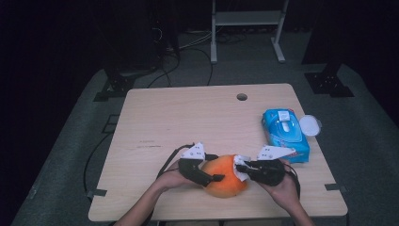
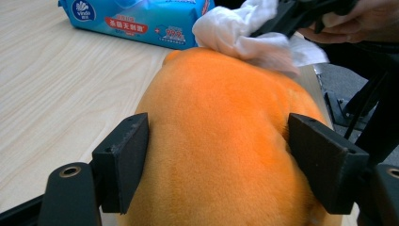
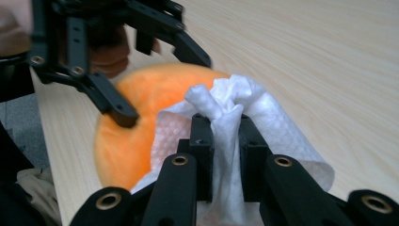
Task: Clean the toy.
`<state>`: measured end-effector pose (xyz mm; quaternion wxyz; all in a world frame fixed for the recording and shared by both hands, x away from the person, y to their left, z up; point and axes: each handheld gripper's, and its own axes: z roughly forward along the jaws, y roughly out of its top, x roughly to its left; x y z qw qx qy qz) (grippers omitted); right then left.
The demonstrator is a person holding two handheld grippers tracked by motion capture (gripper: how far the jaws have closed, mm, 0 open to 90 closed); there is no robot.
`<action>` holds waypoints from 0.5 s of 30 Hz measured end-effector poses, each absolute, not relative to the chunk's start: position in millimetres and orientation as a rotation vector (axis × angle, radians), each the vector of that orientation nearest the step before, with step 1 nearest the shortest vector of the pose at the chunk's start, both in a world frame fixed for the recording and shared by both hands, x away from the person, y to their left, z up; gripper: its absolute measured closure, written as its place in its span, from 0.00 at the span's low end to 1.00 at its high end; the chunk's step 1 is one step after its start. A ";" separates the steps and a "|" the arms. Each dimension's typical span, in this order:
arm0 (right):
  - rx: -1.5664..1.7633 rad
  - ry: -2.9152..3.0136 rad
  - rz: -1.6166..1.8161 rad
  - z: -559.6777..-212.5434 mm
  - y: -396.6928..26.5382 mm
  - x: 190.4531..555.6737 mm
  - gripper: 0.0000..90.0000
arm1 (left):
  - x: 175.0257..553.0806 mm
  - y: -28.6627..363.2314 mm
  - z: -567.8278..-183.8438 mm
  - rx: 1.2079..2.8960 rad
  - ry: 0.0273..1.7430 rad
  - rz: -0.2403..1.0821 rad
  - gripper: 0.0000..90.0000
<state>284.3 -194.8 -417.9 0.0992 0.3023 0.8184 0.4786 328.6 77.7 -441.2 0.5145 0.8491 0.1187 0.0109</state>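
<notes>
An orange plush ball [image 1: 224, 177] rests near the table's front edge. My left gripper [image 1: 210, 168] is shut on it, with the two black pads [image 2: 123, 160] pressing its sides [image 2: 221, 141]. My right gripper [image 1: 241, 167] is shut on a crumpled white wipe [image 3: 226, 117], which lies against the right side of the ball [image 3: 136, 136]. The same wipe [image 2: 244, 35] touches the ball's far end in the left gripper view. The left gripper [image 3: 155, 80] straddles the ball in the right gripper view.
A blue pack of wet wipes [image 1: 284, 134] lies at the right edge of the wooden table [image 1: 188, 117], with a white round lid [image 1: 310, 125] beside it. A cable hole [image 1: 242, 97] is near the far edge. A white frame [image 1: 247, 21] stands on the floor beyond.
</notes>
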 end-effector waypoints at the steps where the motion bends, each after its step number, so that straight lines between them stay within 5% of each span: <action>1: 0.917 2.420 1.417 -418.8 -198.7 285.1 0.88 | 327.9 77.4 -441.0 2.041 0.286 0.029 0.26; 15: 1.024 2.400 1.447 -422.5 -210.7 292.1 0.87 | 324.8 77.8 -441.7 2.042 0.255 0.037 0.26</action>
